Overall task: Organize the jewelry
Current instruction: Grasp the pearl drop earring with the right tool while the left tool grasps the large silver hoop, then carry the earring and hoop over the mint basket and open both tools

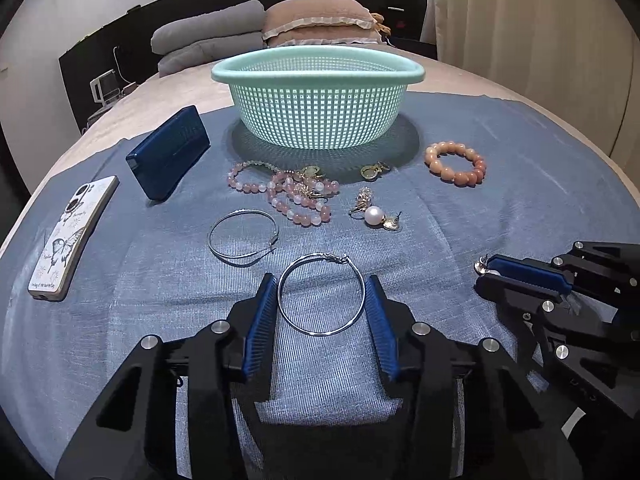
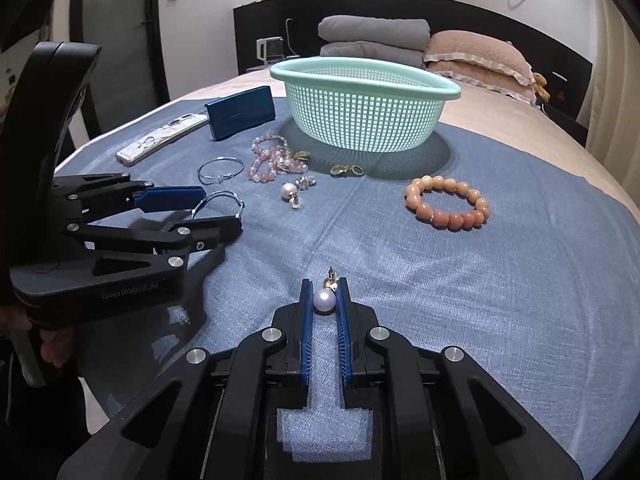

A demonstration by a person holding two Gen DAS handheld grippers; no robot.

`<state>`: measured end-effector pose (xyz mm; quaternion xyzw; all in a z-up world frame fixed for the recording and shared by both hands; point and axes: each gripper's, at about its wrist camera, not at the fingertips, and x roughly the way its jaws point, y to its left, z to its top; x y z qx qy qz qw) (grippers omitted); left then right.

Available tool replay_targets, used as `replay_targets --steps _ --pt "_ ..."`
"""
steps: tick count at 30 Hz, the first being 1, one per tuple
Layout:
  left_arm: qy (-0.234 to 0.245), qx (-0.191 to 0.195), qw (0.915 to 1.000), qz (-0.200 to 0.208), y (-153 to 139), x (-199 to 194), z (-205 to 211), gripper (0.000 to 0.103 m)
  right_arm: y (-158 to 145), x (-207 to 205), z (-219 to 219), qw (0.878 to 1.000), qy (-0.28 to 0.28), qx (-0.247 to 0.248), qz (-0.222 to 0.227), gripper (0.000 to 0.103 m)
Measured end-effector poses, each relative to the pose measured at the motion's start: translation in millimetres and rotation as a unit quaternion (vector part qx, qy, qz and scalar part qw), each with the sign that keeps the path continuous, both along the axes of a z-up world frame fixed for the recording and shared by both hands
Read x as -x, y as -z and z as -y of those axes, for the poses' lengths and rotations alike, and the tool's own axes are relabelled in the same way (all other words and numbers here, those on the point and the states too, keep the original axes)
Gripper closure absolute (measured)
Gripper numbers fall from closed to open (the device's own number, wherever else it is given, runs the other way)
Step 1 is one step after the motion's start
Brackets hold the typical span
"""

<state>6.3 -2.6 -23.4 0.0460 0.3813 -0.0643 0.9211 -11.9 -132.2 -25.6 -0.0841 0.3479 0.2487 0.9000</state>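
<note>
My left gripper (image 1: 321, 294) is open, its blue pads on either side of a silver hoop earring (image 1: 362, 292) lying on the blue cloth. My right gripper (image 2: 324, 294) is shut on a pearl earring (image 2: 324, 301); it also shows in the left wrist view (image 1: 486, 274). A second silver hoop (image 1: 212, 236), a tangle of pink bead bracelets (image 1: 298, 196), another pearl earring (image 1: 374, 214), a gold charm (image 1: 374, 171) and an orange bead bracelet (image 1: 440, 170) lie in front of a mint green basket (image 1: 320, 120).
A blue case (image 1: 168, 158) and a phone with a butterfly cover (image 1: 70, 236) lie at the left on the blue cloth (image 1: 520, 200). Folded grey blankets (image 1: 208, 40) and a pink pillow (image 1: 320, 20) sit behind the basket on the bed.
</note>
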Motion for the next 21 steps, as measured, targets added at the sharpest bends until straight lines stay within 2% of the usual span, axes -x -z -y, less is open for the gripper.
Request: replay_targets --steps 11,16,19,21 --pt "0.004 0.003 0.9995 -0.032 -7 2 -1 0.057 -6 2 29 0.996 0.007 -0.075 -0.038 0.092" --pt "-0.004 -0.001 0.9992 -0.04 -12 1 -3 0.057 -13 7 42 0.995 0.014 -0.093 -0.038 0.092" --pt "-0.011 -0.022 0.999 -0.036 -16 3 -2 0.057 -22 9 47 0.994 0.014 -0.106 -0.034 0.092" --pt "-0.008 -0.014 0.9989 -0.044 -17 6 -3 0.057 -29 11 51 0.993 0.014 -0.117 -0.031 0.092"
